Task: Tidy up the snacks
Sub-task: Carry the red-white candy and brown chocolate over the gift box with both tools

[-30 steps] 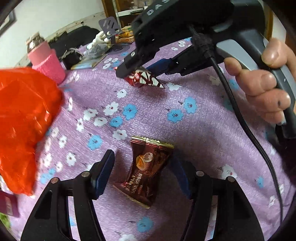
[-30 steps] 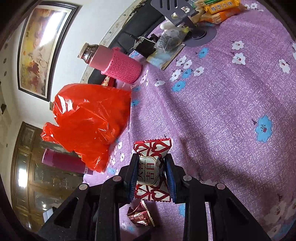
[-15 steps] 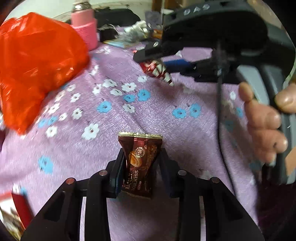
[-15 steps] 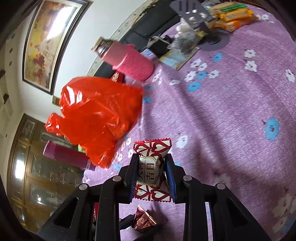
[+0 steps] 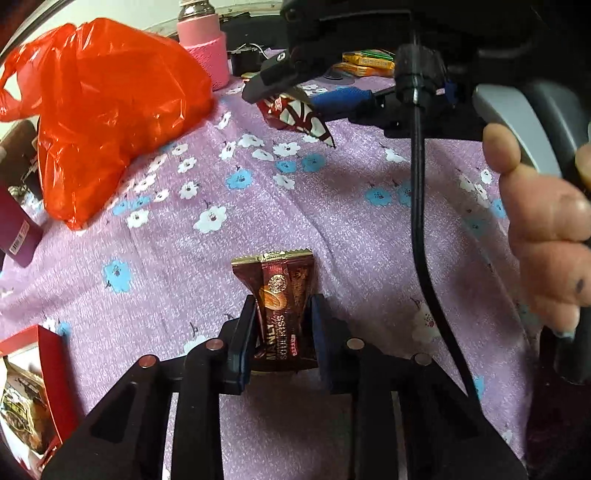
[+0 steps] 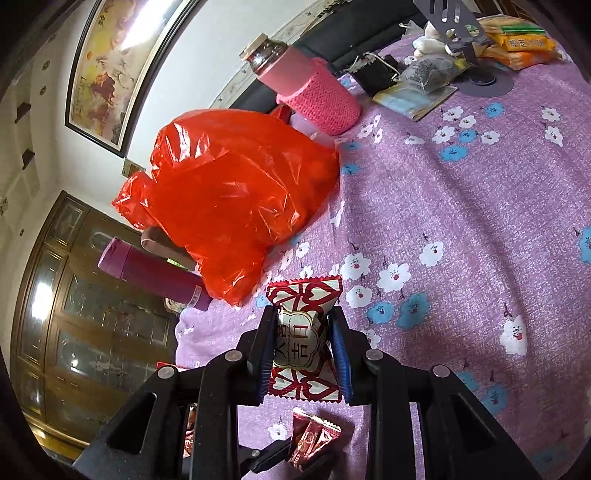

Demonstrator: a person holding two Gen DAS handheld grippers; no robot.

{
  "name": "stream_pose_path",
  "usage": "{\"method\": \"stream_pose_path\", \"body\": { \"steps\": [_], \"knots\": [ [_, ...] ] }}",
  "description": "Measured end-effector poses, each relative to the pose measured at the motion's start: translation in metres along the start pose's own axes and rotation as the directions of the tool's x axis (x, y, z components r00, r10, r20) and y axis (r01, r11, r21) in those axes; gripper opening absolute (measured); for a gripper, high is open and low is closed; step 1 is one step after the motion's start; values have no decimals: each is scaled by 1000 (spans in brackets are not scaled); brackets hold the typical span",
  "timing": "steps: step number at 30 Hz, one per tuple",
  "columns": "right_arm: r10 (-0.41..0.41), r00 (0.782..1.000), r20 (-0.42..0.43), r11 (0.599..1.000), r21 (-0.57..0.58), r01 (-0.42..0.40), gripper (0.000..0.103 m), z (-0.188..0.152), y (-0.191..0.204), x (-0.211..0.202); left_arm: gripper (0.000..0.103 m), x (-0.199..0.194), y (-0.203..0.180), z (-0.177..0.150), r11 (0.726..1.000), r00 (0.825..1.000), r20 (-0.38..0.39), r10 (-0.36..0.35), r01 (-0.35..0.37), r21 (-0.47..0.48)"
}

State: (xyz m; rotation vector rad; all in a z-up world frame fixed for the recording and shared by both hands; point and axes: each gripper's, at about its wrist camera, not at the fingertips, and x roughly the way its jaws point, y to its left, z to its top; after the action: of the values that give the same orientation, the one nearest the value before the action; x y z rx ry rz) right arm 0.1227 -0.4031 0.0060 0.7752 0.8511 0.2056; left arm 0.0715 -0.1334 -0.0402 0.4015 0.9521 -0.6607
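Note:
A brown, gold-edged candy stands upright between the blue pads of my left gripper. The jaws are closing onto it and the pads press both its sides, above the purple floral cloth. My right gripper is shut on a red-and-white heart-patterned candy. In the left wrist view the same right gripper hovers at the top, held by a hand, with its candy near the red bag. The brown candy also shows at the bottom of the right wrist view.
A crumpled red plastic bag lies at the left, with a purple flask beside it and a pink-sleeved bottle behind. A red box with snacks is at the near left. Orange packets and a phone stand crowd the far edge.
My left jaws closed from wide apart onto the brown candy, and that gripper rolled and swung toward the red bag. My right gripper carried its candy closer to the bag.

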Motion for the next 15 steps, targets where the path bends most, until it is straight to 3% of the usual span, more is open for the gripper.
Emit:
{"method": "stream_pose_path", "body": {
  "steps": [2, 4, 5, 6, 15],
  "knots": [
    [2, 1000, 10, 1000, 9, -2, 29, 2, -3, -2, 33, 0, -3, -1, 1000, 1000, 16, 24, -24, 14],
    [-4, 1000, 18, 1000, 20, 3, 29, 3, -6, -4, 51, 1, -4, -2, 997, 997, 31, 69, -70, 26],
    [-8, 1000, 19, 1000, 23, 8, 29, 3, -7, -4, 67, 0, -5, -4, 996, 996, 34, 85, -86, 28],
    [-11, 1000, 18, 1000, 24, 11, 29, 3, -8, -4, 76, 0, -5, -5, 995, 995, 35, 92, -93, 27],
    [-28, 999, 24, 999, 23, 28, 29, 4, -8, -3, 77, -9, -11, -20, 998, 998, 34, 55, -56, 31]
  ]
}}
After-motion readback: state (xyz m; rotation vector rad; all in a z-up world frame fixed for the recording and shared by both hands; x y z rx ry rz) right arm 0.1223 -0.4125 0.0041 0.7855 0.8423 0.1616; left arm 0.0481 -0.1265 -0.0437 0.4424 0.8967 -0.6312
